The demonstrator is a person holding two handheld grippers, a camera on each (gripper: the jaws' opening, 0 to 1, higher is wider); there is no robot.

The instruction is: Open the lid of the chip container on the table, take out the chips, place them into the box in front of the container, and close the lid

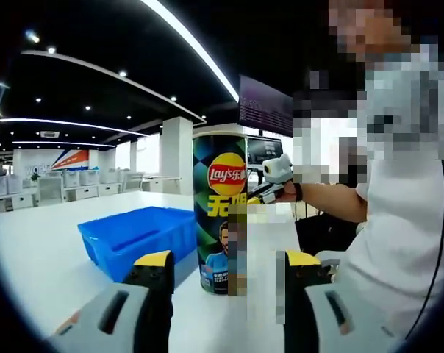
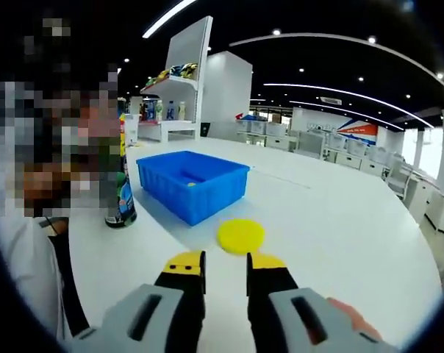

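Open-plan office, rows of white desks (image 2: 310,143), ceiling light strips (image 1: 192,44)

Grey claws (image 1: 226,276) (image 2: 225,279), yellow-tipped black jaws; white shirt (image 1: 398,220).

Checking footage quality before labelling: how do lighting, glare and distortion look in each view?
Left gripper view: fisheye bends the ceiling light strips; the tall dark Lay's chip can is sharp, the white table washes out bright. Right gripper view: even light, soft shadow beside the blue plastic box, flat yellow round lid crisp.
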